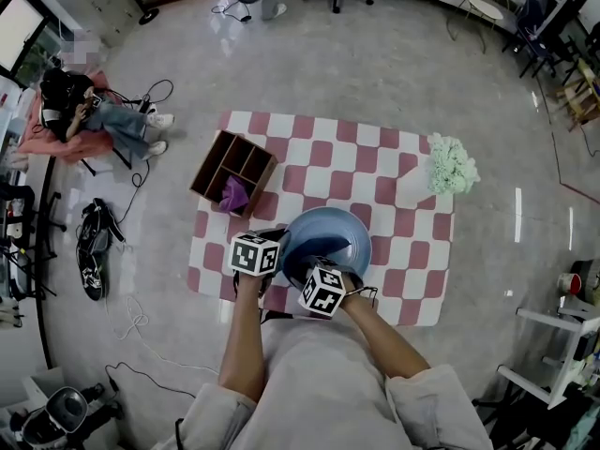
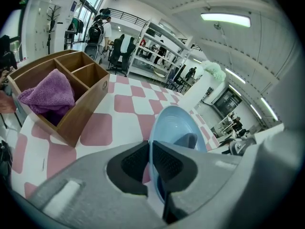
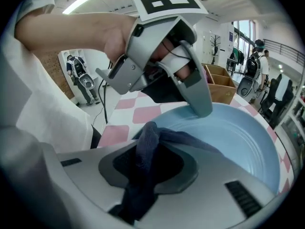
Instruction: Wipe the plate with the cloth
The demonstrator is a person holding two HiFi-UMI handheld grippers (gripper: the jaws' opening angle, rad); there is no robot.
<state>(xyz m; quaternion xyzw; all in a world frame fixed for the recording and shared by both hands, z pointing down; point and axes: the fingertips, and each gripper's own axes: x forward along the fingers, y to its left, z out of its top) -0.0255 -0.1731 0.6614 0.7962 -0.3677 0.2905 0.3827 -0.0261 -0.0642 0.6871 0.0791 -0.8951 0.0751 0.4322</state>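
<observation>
Pale blue, the plate [image 1: 330, 235] sits over the near part of the pink-and-white checked bench [image 1: 375, 157], between the two tools. The left tool [image 2: 150, 163] has its jaws drawn narrow onto the plate's near rim, one pad on each face, so the plate stands tilted with its hollow turned toward the right tool. Whether its far edge rests on the bench cannot be told.

The right tool [image 3: 147, 166] is clamped on the dark blue cloth [image 3: 148, 140]. A fold of cloth bunches up between the jaws, and a tail trails forward onto the plate's inner face. From the right gripper view the left tool's tip shows biting the rim just beyond the cloth.

The wiping step looks to be in hand: cloth and plate touch, low on the face and close to the gripped rim. The next move would call for dragging the cloth across the bowl of the plate, away from the left tool, with enough pressure to keep contact. The left clamp must hold the rim firmly so the plate does not pivot or slip.

A wooden divided box [image 1: 208, 162] with a purple cloth [image 1: 234, 195] in one compartment stands at the bench's far left, well apart. A pale green bunch of flowers [image 1: 452, 165] stands at the far right.
</observation>
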